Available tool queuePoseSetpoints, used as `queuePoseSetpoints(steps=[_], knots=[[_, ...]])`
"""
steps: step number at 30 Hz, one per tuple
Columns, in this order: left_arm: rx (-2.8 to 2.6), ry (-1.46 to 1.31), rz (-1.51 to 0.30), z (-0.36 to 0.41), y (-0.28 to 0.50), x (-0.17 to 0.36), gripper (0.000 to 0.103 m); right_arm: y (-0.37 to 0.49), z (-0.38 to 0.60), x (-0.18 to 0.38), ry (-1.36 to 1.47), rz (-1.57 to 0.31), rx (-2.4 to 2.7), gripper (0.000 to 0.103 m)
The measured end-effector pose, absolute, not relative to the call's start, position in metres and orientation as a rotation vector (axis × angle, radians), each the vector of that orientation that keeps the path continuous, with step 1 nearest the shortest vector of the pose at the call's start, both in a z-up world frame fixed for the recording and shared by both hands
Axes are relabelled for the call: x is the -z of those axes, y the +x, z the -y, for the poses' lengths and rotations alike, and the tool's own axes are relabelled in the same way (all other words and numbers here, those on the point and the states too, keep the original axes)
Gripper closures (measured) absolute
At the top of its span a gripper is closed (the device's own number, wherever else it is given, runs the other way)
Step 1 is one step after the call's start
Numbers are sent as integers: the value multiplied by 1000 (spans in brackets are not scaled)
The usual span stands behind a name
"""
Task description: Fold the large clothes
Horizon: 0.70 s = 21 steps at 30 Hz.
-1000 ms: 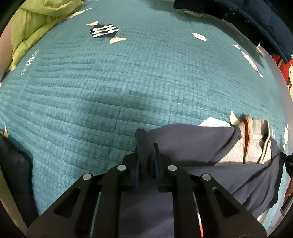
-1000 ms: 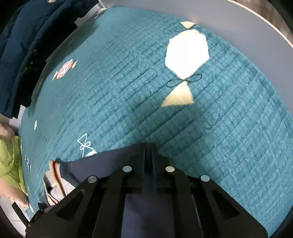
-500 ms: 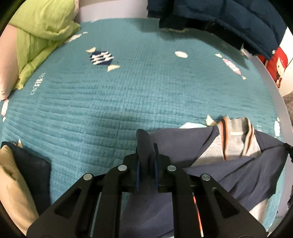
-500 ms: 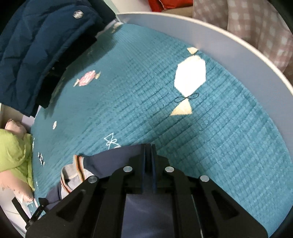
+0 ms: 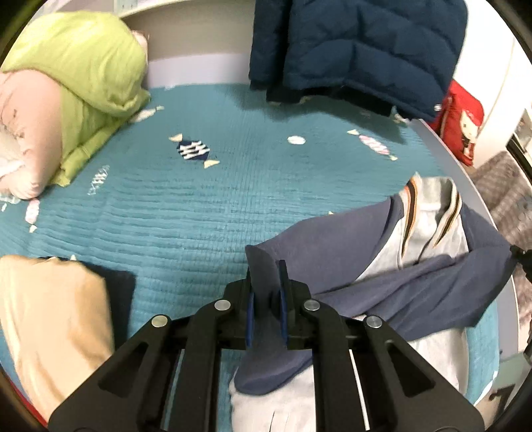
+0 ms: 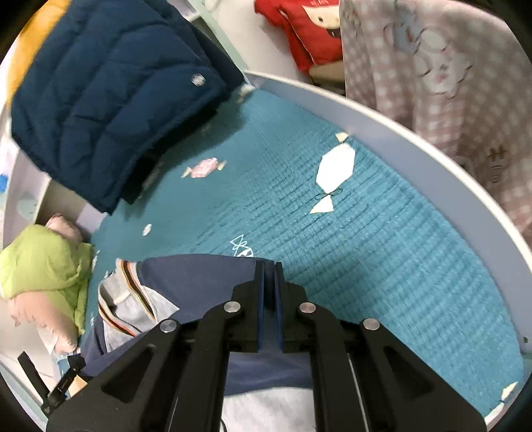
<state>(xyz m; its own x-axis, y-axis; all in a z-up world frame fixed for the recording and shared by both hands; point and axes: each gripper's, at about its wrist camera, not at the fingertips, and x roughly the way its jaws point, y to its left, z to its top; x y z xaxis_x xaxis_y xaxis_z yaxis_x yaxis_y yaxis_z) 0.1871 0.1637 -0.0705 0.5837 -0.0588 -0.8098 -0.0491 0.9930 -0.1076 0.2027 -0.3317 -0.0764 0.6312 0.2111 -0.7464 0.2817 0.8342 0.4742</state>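
Two grippers are showing, one in each wrist view; the left gripper (image 5: 266,285) is pinching a bunched fold of the navy and grey garment (image 5: 392,266) between its blue pads, and the right gripper (image 6: 269,292) is squeezing a thin navy edge of that same garment (image 6: 199,282), its jaws pressed almost together on the cloth; one garment is hanging stretched between the two, its striped collar (image 5: 412,202) gaping open above the teal quilted bedspread (image 5: 199,206); one dark blue puffer jacket (image 6: 109,93) is lying at the bed's far end, carrying a small round badge too small to read; one green quilt (image 5: 83,73) is resting over one pink pillow (image 5: 30,133); one beige folded item (image 5: 50,315) is sitting on something dark at the left; one red cushion (image 6: 312,30) is showing a cartoon print; one pink checked blanket (image 6: 449,83) is hanging beyond the bed rail (image 6: 415,149), with marks that cannot be read.
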Motion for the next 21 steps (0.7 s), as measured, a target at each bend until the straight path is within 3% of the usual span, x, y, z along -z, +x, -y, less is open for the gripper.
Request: queuePoseSetpoints(steps=[5, 12, 17, 21], knots=[[20, -85, -898, -163, 130, 51, 91, 142, 337, 65, 580, -860, 6, 98], [5, -102, -922, -173, 46, 68, 92, 47, 335, 90, 549, -922, -4, 98], [-25, -181, -1036, -177, -20, 114, 92, -17, 336, 156, 570, -1111, 30, 96], [-76, -228, -1266, -187, -50, 183, 92, -47, 334, 202, 575, -1271, 98, 89]])
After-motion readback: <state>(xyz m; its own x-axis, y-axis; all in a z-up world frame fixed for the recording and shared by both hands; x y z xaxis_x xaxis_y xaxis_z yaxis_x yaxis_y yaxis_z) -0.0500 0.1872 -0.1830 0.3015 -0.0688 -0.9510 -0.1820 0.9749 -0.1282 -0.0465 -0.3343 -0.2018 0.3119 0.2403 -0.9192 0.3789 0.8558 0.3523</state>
